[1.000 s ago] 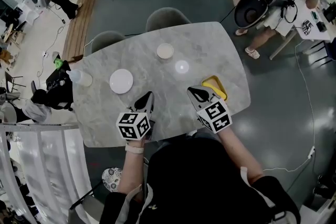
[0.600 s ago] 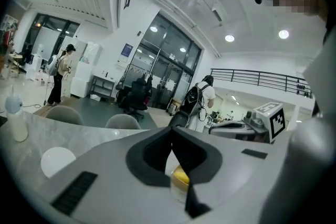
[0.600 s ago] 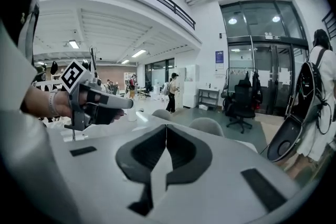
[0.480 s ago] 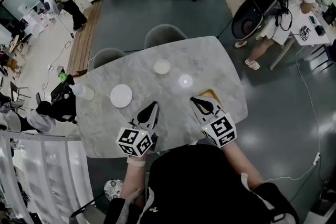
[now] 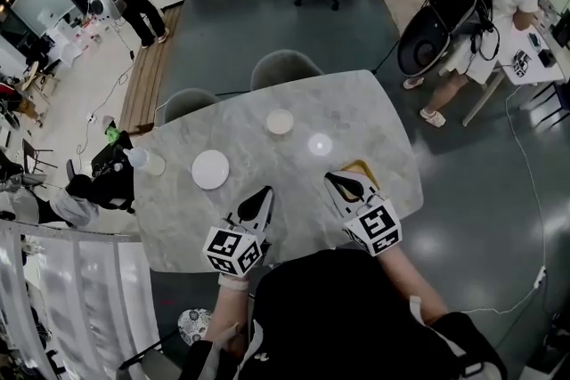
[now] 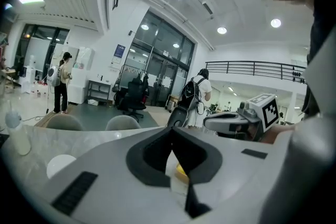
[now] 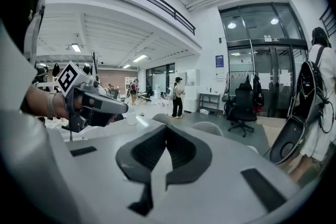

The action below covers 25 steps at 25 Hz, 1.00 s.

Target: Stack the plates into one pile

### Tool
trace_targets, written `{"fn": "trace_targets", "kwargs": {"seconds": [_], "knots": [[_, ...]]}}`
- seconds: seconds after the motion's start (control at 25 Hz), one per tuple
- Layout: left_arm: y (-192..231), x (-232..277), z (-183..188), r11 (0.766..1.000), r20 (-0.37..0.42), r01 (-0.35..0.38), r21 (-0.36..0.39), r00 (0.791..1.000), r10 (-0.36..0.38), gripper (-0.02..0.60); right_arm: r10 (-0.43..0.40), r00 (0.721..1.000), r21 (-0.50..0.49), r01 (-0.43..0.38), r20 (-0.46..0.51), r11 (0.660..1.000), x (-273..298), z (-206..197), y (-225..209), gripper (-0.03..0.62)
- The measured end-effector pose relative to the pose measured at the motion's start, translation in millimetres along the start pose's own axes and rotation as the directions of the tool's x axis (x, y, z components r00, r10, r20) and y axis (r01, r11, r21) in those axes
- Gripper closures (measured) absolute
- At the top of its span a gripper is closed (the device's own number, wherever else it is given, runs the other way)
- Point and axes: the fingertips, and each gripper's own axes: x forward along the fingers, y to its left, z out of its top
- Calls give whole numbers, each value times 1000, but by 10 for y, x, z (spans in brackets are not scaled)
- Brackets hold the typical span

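The left tool [image 5: 265,192] is held over the near part of the marble tabletop [image 5: 356,102]. In the left gripper view its jaws are pressed together at the tips with nothing between them. The right tool [image 5: 331,181] is just to the right of the left tool and level with it, and the two are apart. Its own view [image 7: 166,132] also shows its jaws closed on nothing.

All four plates lie separately on the tabletop, and neither tool touches any of them.
- **White plate:** The white plate [image 5: 211,169] is the nearest to the left tool, a little ahead of its tip and off to the left. It appears low on the left in the left gripper view [image 6: 60,164].
- **Beige plate:** The beige plate [image 5: 280,122] is further out, almost straight ahead of the left tool and toward the far edge.
- **Small glossy plate:** The small glossy plate [image 5: 320,144] is ahead of the left tool and to its right, nearer than the beige one.
- **Yellow plate:** The yellow plate [image 5: 367,166] is furthest to the right of the left tool, and the right tool partly covers it. A sliver of it shows in the gap below the closed jaws in the left gripper view [image 6: 181,171].

A bottle [image 5: 136,157] stands far to the left of the left tool, beyond the white plate and near the tabletop's edge.
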Motion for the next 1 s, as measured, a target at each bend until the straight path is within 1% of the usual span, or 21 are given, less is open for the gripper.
{"fn": "trace_targets", "kwargs": {"seconds": [0.2, 0.4, 0.6, 1.0], "knots": [[62, -39, 3, 999, -11, -6, 32, 1000, 6, 572, 2, 1000, 1, -2, -7, 1000, 59, 8, 43, 577], [162, -90, 42, 1000, 3, -6, -16, 1000, 6, 572, 1, 1000, 14, -1, -20, 1000, 135, 7, 113, 577], [187, -122, 2, 1000, -12, 8, 9, 1000, -8, 572, -7, 1000, 13, 8, -25, 1000, 179, -12, 175, 577], [348, -211, -75, 1000, -47, 8, 2, 999, -8, 572, -20, 999, 15, 21, -48, 1000, 290, -26, 277, 577]]}}
